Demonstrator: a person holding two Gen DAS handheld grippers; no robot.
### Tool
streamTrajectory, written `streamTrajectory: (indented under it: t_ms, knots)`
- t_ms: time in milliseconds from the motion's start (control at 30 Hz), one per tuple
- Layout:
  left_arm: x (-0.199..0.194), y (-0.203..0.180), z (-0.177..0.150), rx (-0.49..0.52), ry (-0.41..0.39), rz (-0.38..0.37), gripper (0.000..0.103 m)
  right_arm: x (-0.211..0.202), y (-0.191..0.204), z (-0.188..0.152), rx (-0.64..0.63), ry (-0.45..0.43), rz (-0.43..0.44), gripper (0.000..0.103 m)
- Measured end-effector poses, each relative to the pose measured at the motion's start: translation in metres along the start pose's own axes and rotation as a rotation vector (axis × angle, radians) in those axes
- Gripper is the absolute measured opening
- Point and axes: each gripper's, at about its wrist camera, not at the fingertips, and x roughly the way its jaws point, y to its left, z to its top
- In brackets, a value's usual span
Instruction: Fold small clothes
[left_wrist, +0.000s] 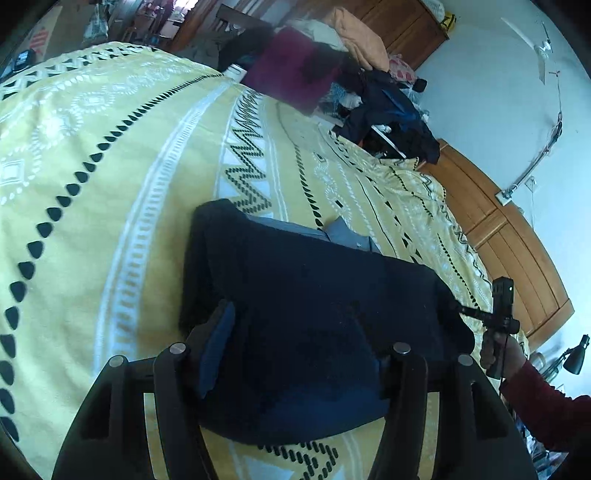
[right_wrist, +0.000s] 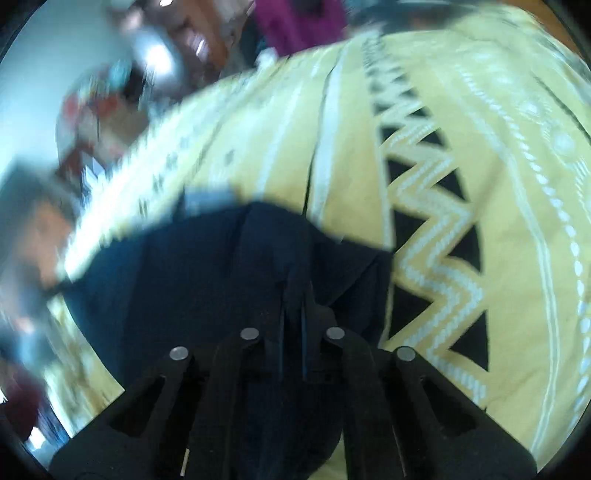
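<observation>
On the left side of the left wrist view, the yellow patterned bedspread (left_wrist: 110, 155) covers the bed and curves away toward a heap of clothes (left_wrist: 388, 114) at its far edge. In the middle lies the dark navy garment (left_wrist: 314, 306), spread flat on the bedspread; its long axis runs from the near left toward the far right, and a lighter blue piece of cloth (left_wrist: 347, 236) shows just past its far edge. The left gripper (left_wrist: 295, 365) points forward and slightly down over the near edge of the garment. Its fingers (left_wrist: 218, 354) stand wide apart with the dark fabric lying between them, not pinched. At the right edge of this view a hand (left_wrist: 498, 354) in a dark red sleeve (left_wrist: 546, 406) holds the handle of the other gripper, reaching in beside the garment's right end, with wooden cabinets (left_wrist: 509, 251) behind it.

The right wrist view is blurred. There, the navy garment (right_wrist: 207, 280) fills the lower left, and the bedspread (right_wrist: 461, 184) with its black zigzag band lies to the right. The right gripper (right_wrist: 292, 332) aims down at the cloth, its fingers (right_wrist: 317, 317) drawn close together with a fold of the navy fabric clamped between them, near the garment's right-hand edge.
</observation>
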Motion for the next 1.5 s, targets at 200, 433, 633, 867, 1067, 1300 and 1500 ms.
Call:
streamTrajectory:
  t_ms: [200,433,633,867,1067,1300,1500]
  knots:
    - [0.027,-0.015,0.012,0.056,0.049,0.0,0.06,0.007,-0.015,-0.023,0.028,0.082,-0.058,0.005]
    - [0.026,0.002,0.006,-0.023,0.052,0.004,0.06,0.008,-0.026,-0.005,0.141,0.078,0.148,0.055]
    - [0.038,0.003,0.021,-0.028,0.093,-0.026,0.058,0.035,-0.015,0.014,0.134,0.101,0.094,0.006]
    - [0.001,-0.031,0.019,-0.021,0.024,-0.281,0.024,-0.098,0.083,-0.036,-0.149,-0.038,0.375,0.004]
    - [-0.102,-0.019,-0.073,-0.01,0.118,-0.303,0.024,-0.15,0.121,-0.229,-0.486,0.439,0.113,0.006]
    - [-0.177,0.031,-0.165,-0.201,0.127,-0.172,0.033,-0.19,0.072,-0.25,-0.229,0.378,0.006,0.021]
    - [-0.182,0.019,-0.145,-0.168,0.062,-0.201,0.048,-0.139,0.112,-0.155,-0.16,0.105,0.236,0.04]
